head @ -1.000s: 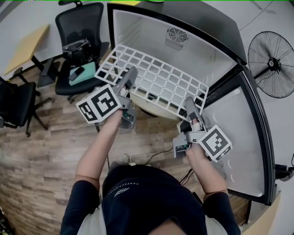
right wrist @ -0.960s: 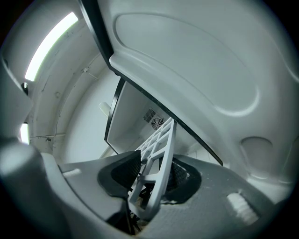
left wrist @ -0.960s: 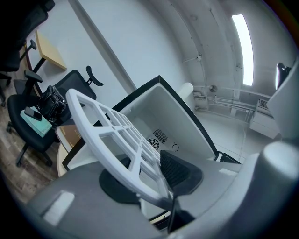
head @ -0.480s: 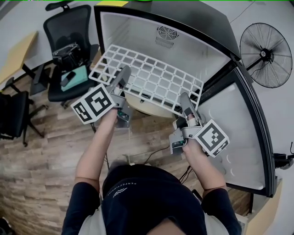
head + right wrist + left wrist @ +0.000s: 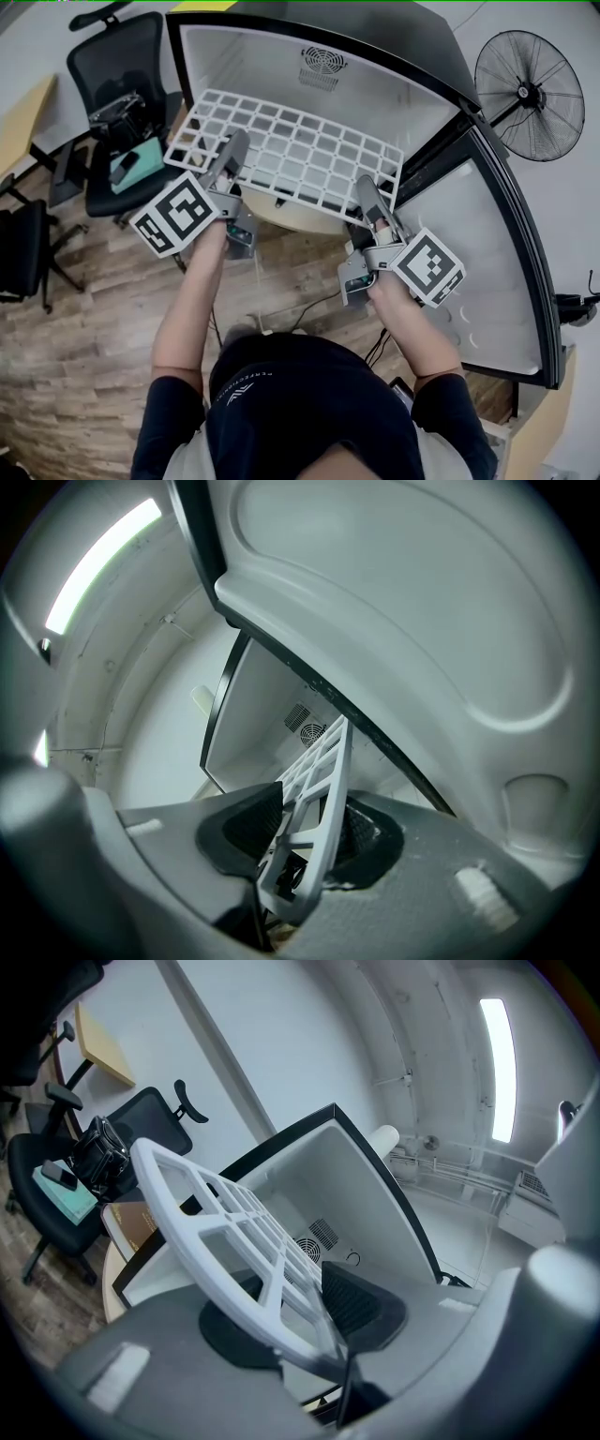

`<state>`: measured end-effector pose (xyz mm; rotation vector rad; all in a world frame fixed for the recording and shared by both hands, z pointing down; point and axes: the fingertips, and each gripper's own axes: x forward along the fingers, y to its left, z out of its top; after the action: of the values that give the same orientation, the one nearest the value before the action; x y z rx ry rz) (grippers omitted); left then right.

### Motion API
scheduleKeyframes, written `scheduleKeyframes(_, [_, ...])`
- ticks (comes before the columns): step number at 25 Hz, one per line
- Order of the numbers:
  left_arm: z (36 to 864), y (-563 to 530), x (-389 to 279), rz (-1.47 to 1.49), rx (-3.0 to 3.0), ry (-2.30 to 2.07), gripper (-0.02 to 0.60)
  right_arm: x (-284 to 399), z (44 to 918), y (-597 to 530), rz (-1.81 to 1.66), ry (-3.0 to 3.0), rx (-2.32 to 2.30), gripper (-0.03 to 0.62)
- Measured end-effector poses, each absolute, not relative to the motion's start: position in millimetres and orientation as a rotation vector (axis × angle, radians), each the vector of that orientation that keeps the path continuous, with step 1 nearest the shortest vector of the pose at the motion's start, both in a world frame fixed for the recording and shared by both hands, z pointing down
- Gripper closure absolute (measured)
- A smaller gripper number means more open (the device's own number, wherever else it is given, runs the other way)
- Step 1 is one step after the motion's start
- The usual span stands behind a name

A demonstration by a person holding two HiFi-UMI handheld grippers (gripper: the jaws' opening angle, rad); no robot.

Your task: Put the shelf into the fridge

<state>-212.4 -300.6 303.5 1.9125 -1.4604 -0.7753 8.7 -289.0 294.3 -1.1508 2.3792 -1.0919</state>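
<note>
- Where the head view's left edge cuts them off, one tan table [image 5: 13, 127] and one dark chair [image 5: 23, 253] show only in part, on the wooden floor [image 5: 84, 356].
- One more chair [image 5: 117, 61], black with a mesh back, stands just left of the fridge. Its seat carries a teal flat thing and dark items too small to name. That makes two chairs.
- One left gripper [image 5: 232, 152], with one marker cube [image 5: 173, 214], has its jaws clenched on the shelf's near rim, toward the left end. The left gripper view shows that rim pinched between the two dark pads [image 5: 352, 1302].
- One white grid shelf [image 5: 300, 155] lies about level across the open front of the fridge, far edge inside and near edge outside. I cannot tell whether its side edges sit on any rail.
- One fridge [image 5: 262, 70] is white inside, with one round vent [image 5: 322, 64] in its back wall. Its lower part is hidden under the shelf.
- One right gripper [image 5: 367, 194], with the second marker cube [image 5: 428, 267], has its jaws grasping the shelf's near rim toward the right end. Its own view shows the rim edge-on between the pads.
- One door [image 5: 487, 262] stands open on the right.
- One fan [image 5: 522, 94] stands at the upper right, its stand hard to make out.
</note>
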Motion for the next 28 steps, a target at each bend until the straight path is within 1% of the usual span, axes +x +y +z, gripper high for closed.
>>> scheduleKeyframes(28, [308,-302,-210,-0.754,1.921,-1.474,0.446,11,306,-299,-1.121,2.303,-1.169,0.471])
